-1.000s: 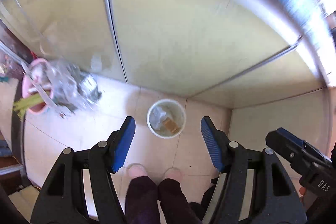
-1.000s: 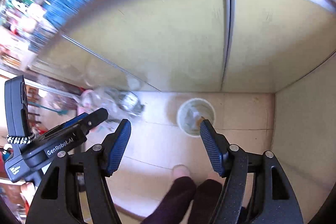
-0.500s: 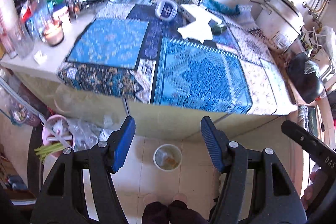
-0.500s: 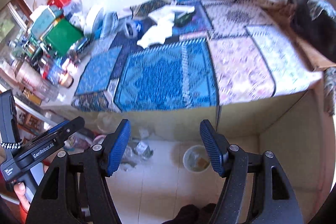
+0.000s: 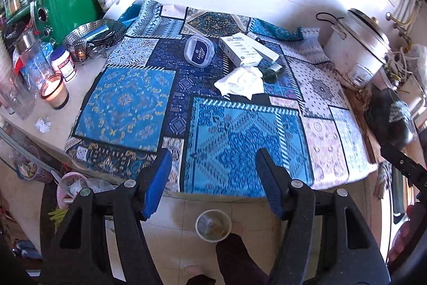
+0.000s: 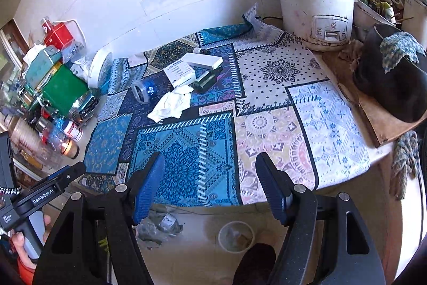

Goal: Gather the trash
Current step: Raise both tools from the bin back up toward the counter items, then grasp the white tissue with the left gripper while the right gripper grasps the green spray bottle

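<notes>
A crumpled white tissue [image 5: 240, 83] lies on the patterned cloth, also in the right wrist view [image 6: 170, 103]. Behind it lie a white carton box [image 5: 246, 48], a dark green bottle [image 5: 273, 70] and a clear "Lucky cup" lid [image 5: 199, 51]. A small paper scrap [image 5: 42, 124] lies on the bare counter at left. A white bin cup [image 5: 213, 225] with trash inside stands on the floor below the counter edge. My left gripper [image 5: 213, 178] and right gripper [image 6: 209, 179] are open and empty, above the counter's near edge.
A rice cooker [image 6: 316, 10] stands at the back right, with a black bag [image 6: 392, 87] beside it. A green box [image 5: 64, 4], a steel strainer [image 5: 93, 38], jars and a lit candle [image 5: 54, 91] crowd the left. A pink bin [image 5: 70, 187] stands on the floor.
Both grippers have lifted from looking down at the floor and bin cup to looking over the countertop. The jaws stayed open and empty.
</notes>
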